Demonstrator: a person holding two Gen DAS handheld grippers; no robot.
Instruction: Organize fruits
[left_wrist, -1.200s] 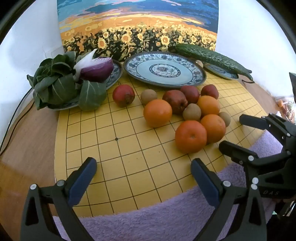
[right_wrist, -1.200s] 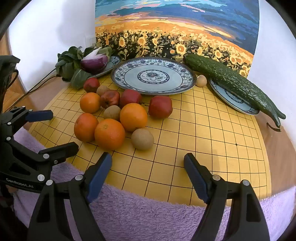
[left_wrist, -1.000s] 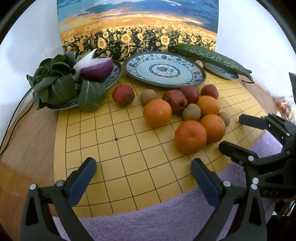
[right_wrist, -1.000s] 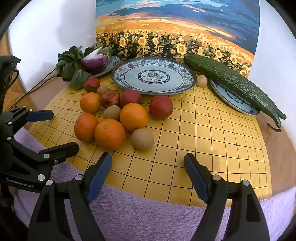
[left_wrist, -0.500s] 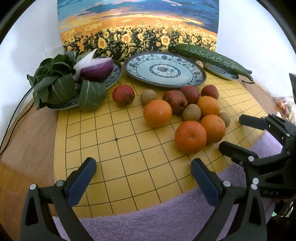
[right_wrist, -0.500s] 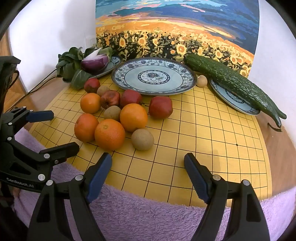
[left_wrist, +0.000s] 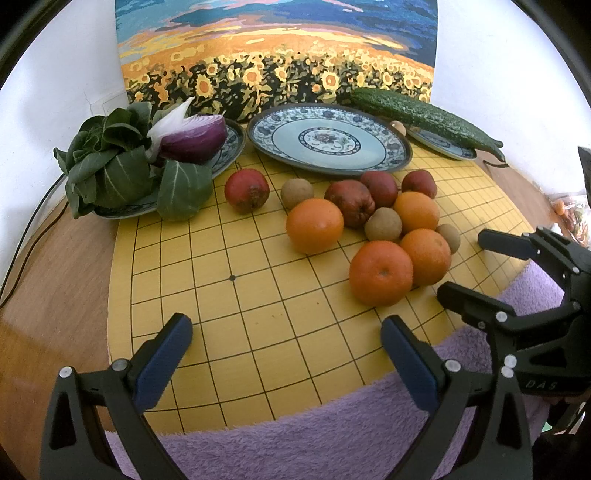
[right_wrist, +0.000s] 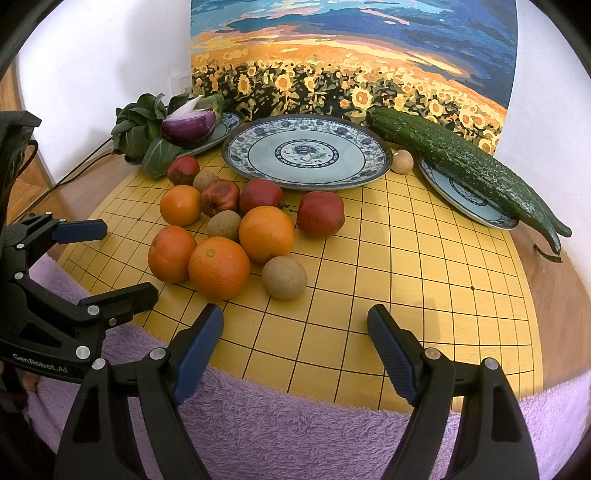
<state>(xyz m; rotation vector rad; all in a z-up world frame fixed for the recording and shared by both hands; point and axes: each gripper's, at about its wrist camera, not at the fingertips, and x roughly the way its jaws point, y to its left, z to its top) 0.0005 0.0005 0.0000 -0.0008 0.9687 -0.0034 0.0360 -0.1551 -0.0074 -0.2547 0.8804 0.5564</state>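
Several oranges (left_wrist: 381, 272) (right_wrist: 219, 267), red apples (left_wrist: 247, 190) (right_wrist: 320, 213) and brown kiwis (left_wrist: 383, 223) (right_wrist: 284, 277) lie clustered on a yellow grid board (left_wrist: 240, 295) (right_wrist: 406, 280). An empty blue patterned plate (left_wrist: 328, 138) (right_wrist: 306, 152) stands behind them. My left gripper (left_wrist: 286, 360) is open and empty over the board's front edge; it also shows in the right wrist view (right_wrist: 110, 258). My right gripper (right_wrist: 295, 343) is open and empty, just in front of the fruit; it shows in the left wrist view (left_wrist: 476, 266).
A plate with bok choy (left_wrist: 110, 170) and half a red onion (left_wrist: 194, 138) stands back left. A cucumber (right_wrist: 465, 166) lies on a plate at back right, a small round fruit (right_wrist: 402, 161) beside it. A purple towel (right_wrist: 295, 435) lies under the board's front. A sunflower painting (right_wrist: 351, 55) leans behind.
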